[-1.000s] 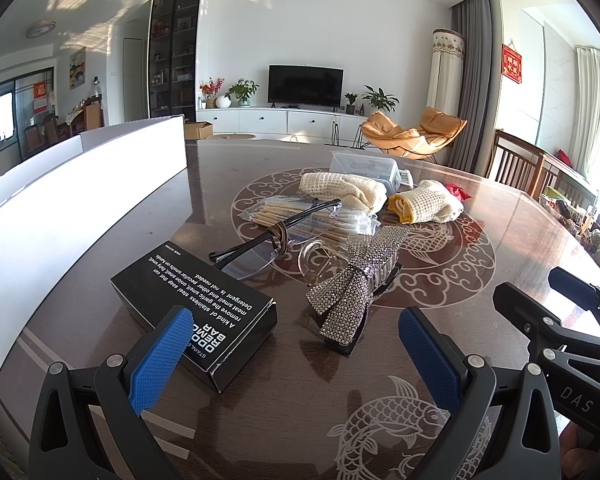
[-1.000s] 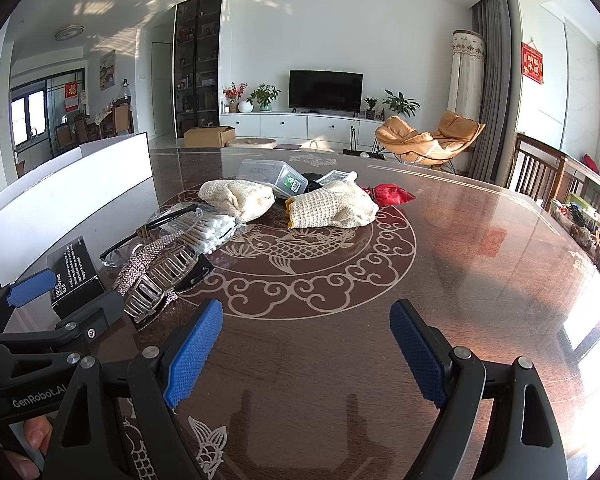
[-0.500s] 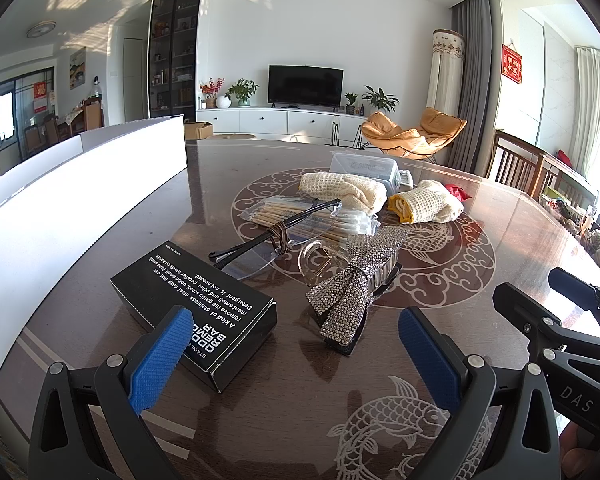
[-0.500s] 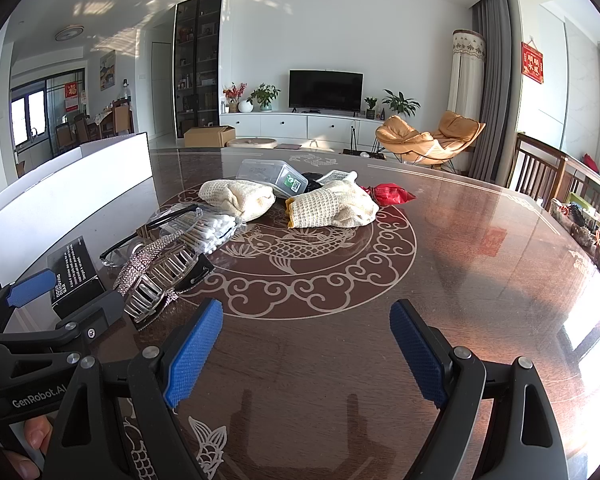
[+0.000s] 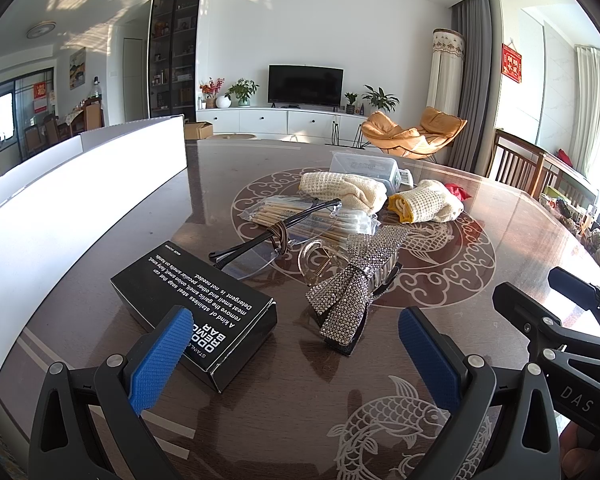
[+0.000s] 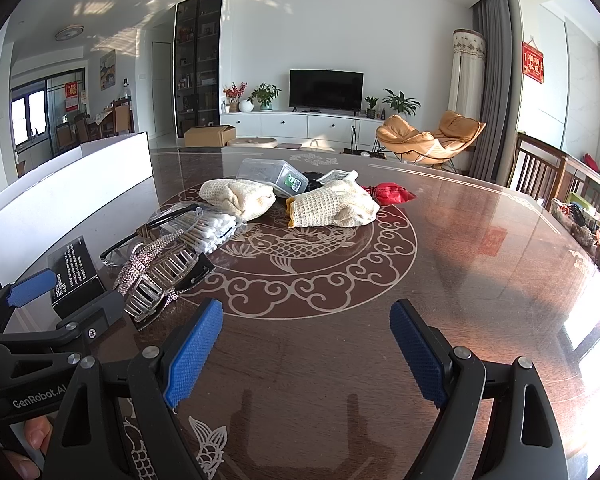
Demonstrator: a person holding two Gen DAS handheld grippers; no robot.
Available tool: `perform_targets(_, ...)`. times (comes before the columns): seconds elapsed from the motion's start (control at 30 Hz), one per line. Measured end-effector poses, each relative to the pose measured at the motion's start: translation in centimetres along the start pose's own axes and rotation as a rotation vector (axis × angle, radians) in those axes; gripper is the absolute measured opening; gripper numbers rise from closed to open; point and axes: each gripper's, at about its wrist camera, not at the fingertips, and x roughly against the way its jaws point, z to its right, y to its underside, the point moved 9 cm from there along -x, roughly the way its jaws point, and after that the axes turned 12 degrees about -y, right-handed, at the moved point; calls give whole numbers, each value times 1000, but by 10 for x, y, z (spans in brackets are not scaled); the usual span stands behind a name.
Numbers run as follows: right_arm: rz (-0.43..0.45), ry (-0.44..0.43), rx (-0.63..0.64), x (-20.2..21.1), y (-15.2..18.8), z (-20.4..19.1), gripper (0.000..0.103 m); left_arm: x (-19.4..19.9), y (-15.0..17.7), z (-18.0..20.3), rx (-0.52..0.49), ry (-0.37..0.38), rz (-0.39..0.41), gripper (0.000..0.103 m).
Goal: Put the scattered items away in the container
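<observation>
Black box (image 5: 196,304) unmoved, both claws still spread, empty

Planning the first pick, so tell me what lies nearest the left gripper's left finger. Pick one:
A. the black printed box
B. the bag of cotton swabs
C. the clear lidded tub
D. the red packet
A: the black printed box sits right at the left gripper's blue pad; the other items lie farther back.

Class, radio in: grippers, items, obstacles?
Left gripper, right gripper open, empty. Black box, hair clip, glasses loose on table. Nothing blocking.
</observation>
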Motion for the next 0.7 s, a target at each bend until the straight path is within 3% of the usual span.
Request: perform_targets(0.7, -1, -1, 0, 1, 1, -1, 86, 0, 0, 0, 0, 0, 0, 103)
